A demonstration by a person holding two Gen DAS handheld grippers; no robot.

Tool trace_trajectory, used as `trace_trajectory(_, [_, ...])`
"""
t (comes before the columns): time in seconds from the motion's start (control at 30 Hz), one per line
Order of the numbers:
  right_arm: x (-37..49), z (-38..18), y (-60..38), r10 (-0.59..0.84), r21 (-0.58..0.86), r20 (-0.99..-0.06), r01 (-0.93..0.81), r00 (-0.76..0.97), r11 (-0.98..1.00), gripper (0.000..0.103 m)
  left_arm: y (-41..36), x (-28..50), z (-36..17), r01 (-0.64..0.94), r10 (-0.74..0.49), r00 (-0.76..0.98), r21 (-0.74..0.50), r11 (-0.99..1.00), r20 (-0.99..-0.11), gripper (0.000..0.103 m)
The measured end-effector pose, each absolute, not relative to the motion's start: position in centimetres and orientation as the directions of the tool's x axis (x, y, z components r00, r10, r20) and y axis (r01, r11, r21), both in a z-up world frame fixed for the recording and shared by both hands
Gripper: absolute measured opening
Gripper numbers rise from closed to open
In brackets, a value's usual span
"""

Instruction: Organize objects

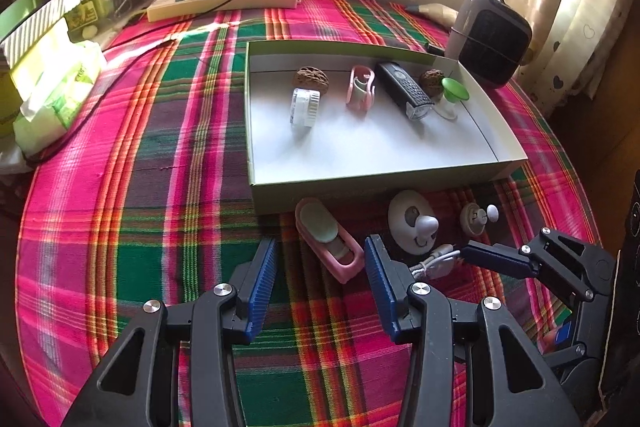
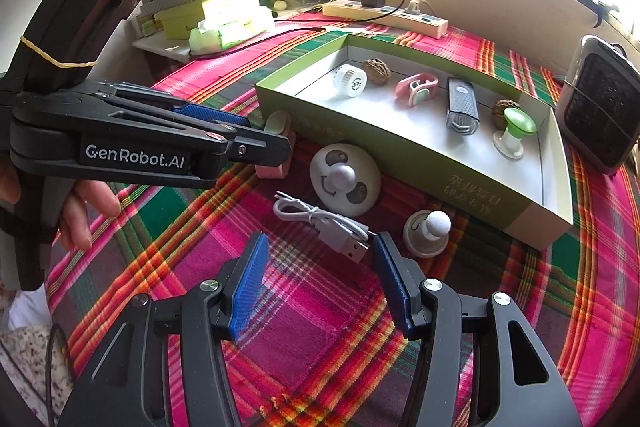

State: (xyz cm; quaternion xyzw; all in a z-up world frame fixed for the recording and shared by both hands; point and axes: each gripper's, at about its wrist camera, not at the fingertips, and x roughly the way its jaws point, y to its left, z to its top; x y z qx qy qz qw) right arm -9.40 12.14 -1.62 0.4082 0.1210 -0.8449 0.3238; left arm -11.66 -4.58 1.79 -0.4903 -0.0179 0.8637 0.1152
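A shallow green box (image 1: 360, 183) (image 2: 460, 187) with a white floor holds a white round jar (image 1: 304, 107), two walnuts (image 1: 311, 78), a pink clip (image 1: 361, 89), a black bike light (image 1: 405, 89) and a green-topped stand (image 1: 454, 93). In front of it on the plaid cloth lie a pink case (image 1: 330, 245) (image 2: 276, 143), a white round face gadget (image 1: 412, 221) (image 2: 345, 183), a small white knob (image 1: 478, 217) (image 2: 426, 233) and a white USB cable (image 1: 434, 261) (image 2: 320, 223). My left gripper (image 1: 320, 271) is open around the pink case. My right gripper (image 2: 318, 259) is open just short of the cable's plug.
A power strip (image 1: 224, 1) with a black charger lies at the back. A small heater (image 1: 492, 39) (image 2: 596, 115) stands right of the box. Tissue packs and boxes (image 1: 52, 83) are stacked at the left. The table's edge curves along the right.
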Motion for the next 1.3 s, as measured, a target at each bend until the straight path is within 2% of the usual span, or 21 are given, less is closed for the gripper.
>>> trace_trajectory(0.3, [-9.1, -1.6, 11.8, -0.458, 0.063, -0.771, 0.662, -0.443, -0.747, 0.055, -5.3, -11.0, 2.0, -0.183, 0.176, -0.494, -0.096, -0.978, -0.851, 0.044])
trace_trajectory(0.5, [-9.5, -1.5, 12.0, -0.428, 0.031, -0.771, 0.643, -0.472, -0.765, 0.055, -4.9, -11.1, 2.4, -0.196, 0.249, -0.503, -0.172, -0.966, -0.828, 0.044])
trace_trajectory(0.73, [-10.0, -1.1, 11.2, -0.416, -0.017, -0.773, 0.671, -0.479, -0.741, 0.055, -4.6, -12.2, 1.3, -0.158, 0.212, -0.485, -0.154, -0.975, -0.848, 0.044])
trace_trajectory(1.03, [-10.2, -1.6, 10.7, -0.415, -0.012, -0.787, 0.683, -0.457, -0.731, 0.055, -5.0, -12.4, 0.7, -0.147, 0.192, -0.468, -0.138, -0.979, -0.863, 0.044])
trace_trajectory(1.07, [-10.2, -1.6, 10.7, -0.417, -0.008, -0.786, 0.681, -0.458, -0.732, 0.054, -5.0, -12.4, 0.7, -0.148, 0.192, -0.468, -0.137, -0.979, -0.863, 0.044])
trace_trajectory(1.13, [-10.0, -1.6, 10.7, -0.416, -0.009, -0.784, 0.679, -0.461, -0.735, 0.043, -5.1, -12.3, 0.7, -0.142, 0.179, -0.475, -0.125, -0.982, -0.862, 0.044])
trace_trajectory(1.3, [-9.9, -1.5, 10.9, -0.406, -0.015, -0.783, 0.668, -0.470, -0.744, 0.031, -5.8, -12.0, 0.5, -0.136, 0.165, -0.480, -0.113, -0.984, -0.861, 0.044])
